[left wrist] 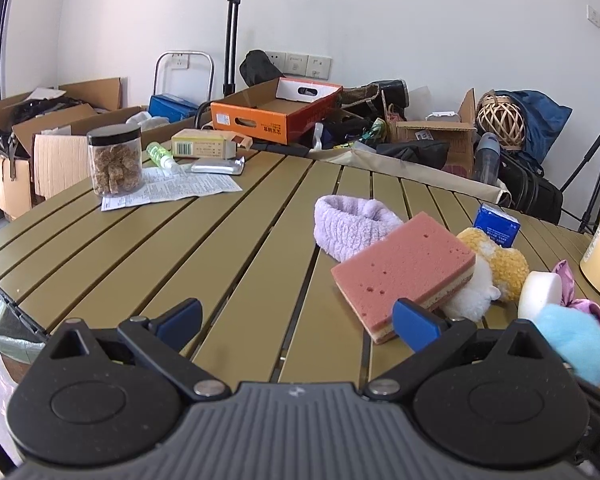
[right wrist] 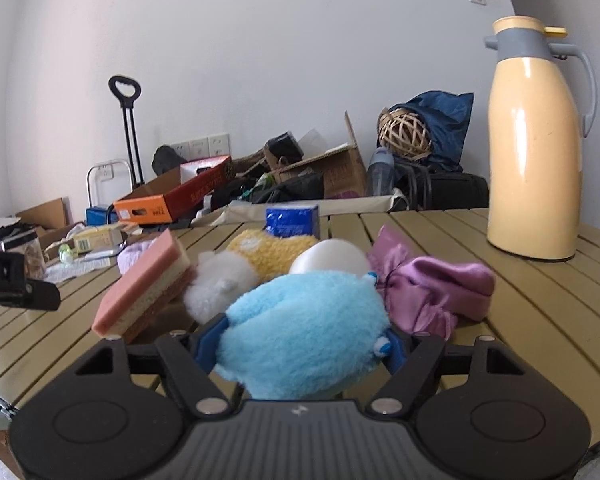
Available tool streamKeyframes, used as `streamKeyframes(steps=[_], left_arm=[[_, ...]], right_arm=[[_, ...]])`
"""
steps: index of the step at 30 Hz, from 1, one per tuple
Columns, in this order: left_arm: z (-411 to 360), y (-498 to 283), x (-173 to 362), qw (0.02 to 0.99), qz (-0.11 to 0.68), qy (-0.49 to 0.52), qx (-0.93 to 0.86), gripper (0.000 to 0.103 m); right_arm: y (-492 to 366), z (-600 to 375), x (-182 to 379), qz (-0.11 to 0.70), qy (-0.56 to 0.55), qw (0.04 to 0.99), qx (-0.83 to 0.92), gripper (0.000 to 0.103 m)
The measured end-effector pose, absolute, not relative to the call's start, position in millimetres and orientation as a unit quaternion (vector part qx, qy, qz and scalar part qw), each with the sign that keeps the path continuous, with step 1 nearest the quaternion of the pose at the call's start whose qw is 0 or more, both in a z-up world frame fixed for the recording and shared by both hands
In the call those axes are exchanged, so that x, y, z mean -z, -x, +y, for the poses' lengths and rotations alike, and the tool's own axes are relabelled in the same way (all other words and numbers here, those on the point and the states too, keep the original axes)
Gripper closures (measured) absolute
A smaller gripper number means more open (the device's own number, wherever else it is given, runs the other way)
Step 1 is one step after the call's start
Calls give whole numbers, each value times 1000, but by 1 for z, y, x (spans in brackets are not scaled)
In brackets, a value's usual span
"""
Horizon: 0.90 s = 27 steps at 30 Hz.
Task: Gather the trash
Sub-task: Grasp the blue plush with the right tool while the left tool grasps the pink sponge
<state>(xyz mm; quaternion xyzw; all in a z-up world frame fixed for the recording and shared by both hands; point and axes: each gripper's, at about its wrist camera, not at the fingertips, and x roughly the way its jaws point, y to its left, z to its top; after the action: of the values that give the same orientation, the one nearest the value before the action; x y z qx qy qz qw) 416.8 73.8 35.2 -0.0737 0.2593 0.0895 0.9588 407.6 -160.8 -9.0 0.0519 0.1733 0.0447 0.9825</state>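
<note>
A slatted olive table [left wrist: 148, 264] fills both views, with a cluttered floor and white wall behind it. The biggest thing standing on it is a tall cream flask [right wrist: 534, 152] with a grey handle, upright at the far right. At the far left lie a printed paper sheet [left wrist: 172, 190], a clear jar [left wrist: 116, 160] with a black lid standing on it, a small carton [left wrist: 204, 143], a foil packet [left wrist: 218, 166] and a little green bottle [left wrist: 158, 154].

Towards the right sits a loose heap of soft items. A pink sponge [left wrist: 408, 268] lies tilted, its right end propped on a white and yellow plush toy [left wrist: 488, 276]. A lilac fuzzy band [left wrist: 350, 226] touches the sponge's far left side. A blue packet [left wrist: 496, 226] stands behind the plush toy. A white oval sponge [right wrist: 330, 258] sits in the middle of the heap, with a purple satin cloth [right wrist: 432, 288] just to its right.

Nearest on the right is a light blue fluffy toy [right wrist: 300, 340], pinched between the blue pads of the right gripper [right wrist: 300, 346], which press into its fur on both sides. The left gripper [left wrist: 296, 320] is spread wide over bare slats, holding nothing; its right pad sits just at the near edge of the pink sponge.
</note>
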Motion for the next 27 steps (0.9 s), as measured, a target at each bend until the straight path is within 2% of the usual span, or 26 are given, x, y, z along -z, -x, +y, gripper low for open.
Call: streamKeyframes(steps=[11, 27], left_arm=[[25, -434, -25, 966, 242, 3, -90, 0], [-47, -475, 7, 951, 236, -136, -148, 0]], right_arm=[[-384, -221, -5, 139, -69, 988, 8, 28], [-368, -283, -4, 136, -67, 986, 65, 28]])
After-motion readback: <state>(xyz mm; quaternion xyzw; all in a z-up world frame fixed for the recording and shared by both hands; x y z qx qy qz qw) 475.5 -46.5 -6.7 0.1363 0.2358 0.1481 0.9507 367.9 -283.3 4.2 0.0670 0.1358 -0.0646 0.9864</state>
